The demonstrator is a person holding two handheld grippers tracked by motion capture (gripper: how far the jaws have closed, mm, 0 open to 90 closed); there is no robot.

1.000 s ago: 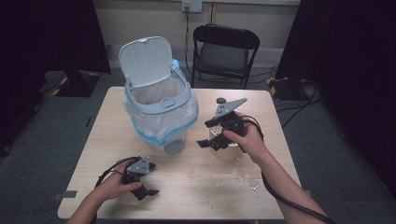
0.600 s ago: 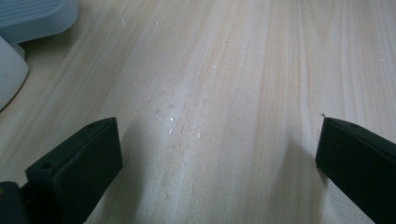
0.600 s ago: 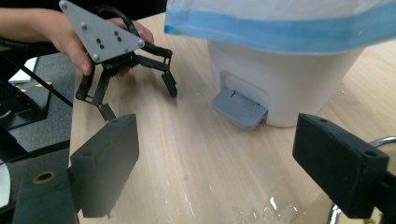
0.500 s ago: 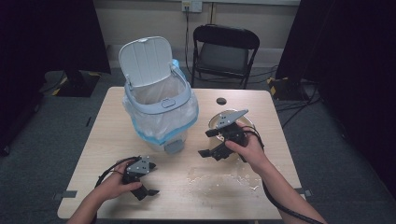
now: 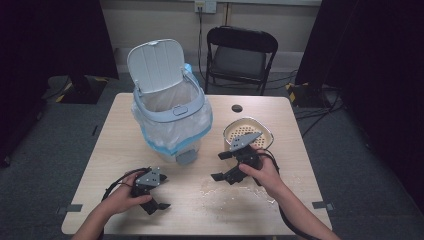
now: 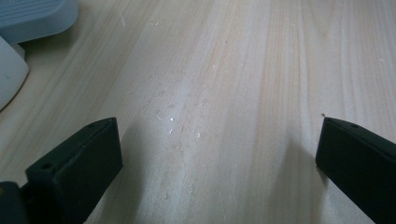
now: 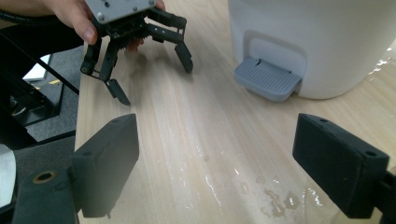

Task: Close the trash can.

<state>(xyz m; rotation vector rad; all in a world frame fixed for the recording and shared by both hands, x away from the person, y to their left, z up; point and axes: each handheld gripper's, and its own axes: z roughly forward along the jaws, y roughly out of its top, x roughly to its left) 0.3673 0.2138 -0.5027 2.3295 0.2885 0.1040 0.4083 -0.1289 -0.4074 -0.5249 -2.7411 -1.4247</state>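
Observation:
A white pedal bin (image 5: 172,122) with its lid up and a plastic liner stands on the left-middle of the table; its grey pedal (image 7: 268,79) faces the person. To its right a cream perforated bowl (image 5: 247,132) rests on the table. My right gripper (image 5: 218,167) (image 7: 229,168) hovers low just in front of the bowl. It is open, its jaws have just opened a little, and only wet tabletop lies between them. My left gripper (image 5: 159,195) (image 6: 215,154) (image 7: 140,51) sits near the front edge, open and empty.
Water droplets and small puddles (image 5: 235,187) (image 7: 280,200) (image 6: 182,126) spread over the wooden table (image 5: 300,200) in front of the bin. A black cap-like disc (image 5: 237,108) lies near the far edge. A folding chair (image 5: 241,55) stands behind the table.
My right gripper has come down and toward the person, from above the bowl to low over the table in front of it. The left gripper has stayed put.

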